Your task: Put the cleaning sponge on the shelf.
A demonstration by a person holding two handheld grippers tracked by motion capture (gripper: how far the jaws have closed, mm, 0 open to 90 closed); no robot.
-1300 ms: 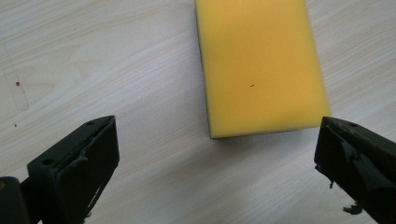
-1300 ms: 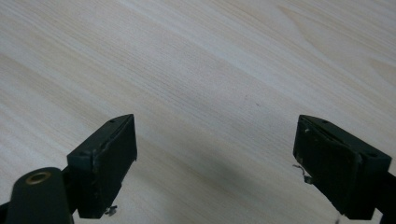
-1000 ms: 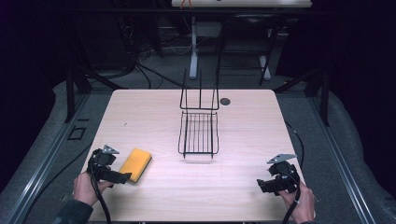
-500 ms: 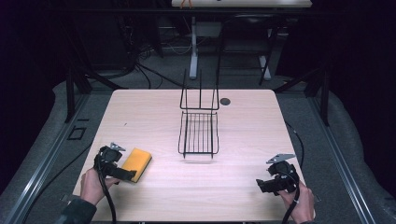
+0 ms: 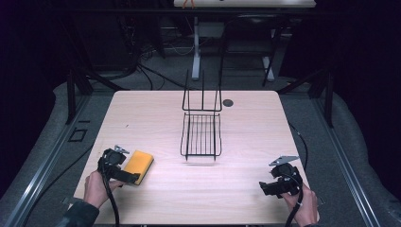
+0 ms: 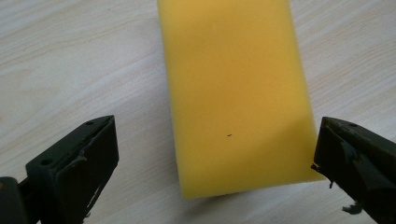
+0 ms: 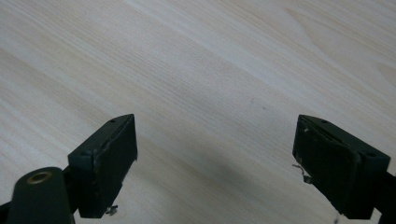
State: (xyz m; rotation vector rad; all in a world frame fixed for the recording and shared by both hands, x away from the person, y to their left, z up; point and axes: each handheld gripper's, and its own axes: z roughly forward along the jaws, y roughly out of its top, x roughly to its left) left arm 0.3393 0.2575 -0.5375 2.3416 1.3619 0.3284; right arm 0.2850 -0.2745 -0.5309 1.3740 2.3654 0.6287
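- yellow sponge [image 6: 236, 93] lies flat on the table [image 5: 156, 118], at about 8 o'clock from the table's middle, near the front left corner; in the high view it shows at [image 5: 137, 163], long axis tilted toward 1 o'clock.
- left gripper [image 6: 215, 154] is right at the sponge's near end, jaws spread wide; the right jaw touches or nearly touches the sponge's near corner, the left jaw stands clear of the other side over bare wood. from above the gripper [image 5: 124, 174] sits at the sponge's 7 o'clock end.
- judgement: approach about done, grasp not yet made; the sponge is not yet lifted.
- wire rack [image 5: 202, 135] stands at the table's middle, at about 2 o'clock from the sponge, well apart from it; its flat grid looks bare.
- judgement: left to do are squeezing in on the sponge, the lift and the carry; the rack is the likely goal, though that is a guess.
- right gripper [image 7: 215, 158] hangs over bare wood, jaws spread, gripping nothing; from above [image 5: 272, 187] at 4 o'clock, near the front right corner.
- small dark disc [image 5: 228, 102] beyond the rack at 1 o'clock, untouched.
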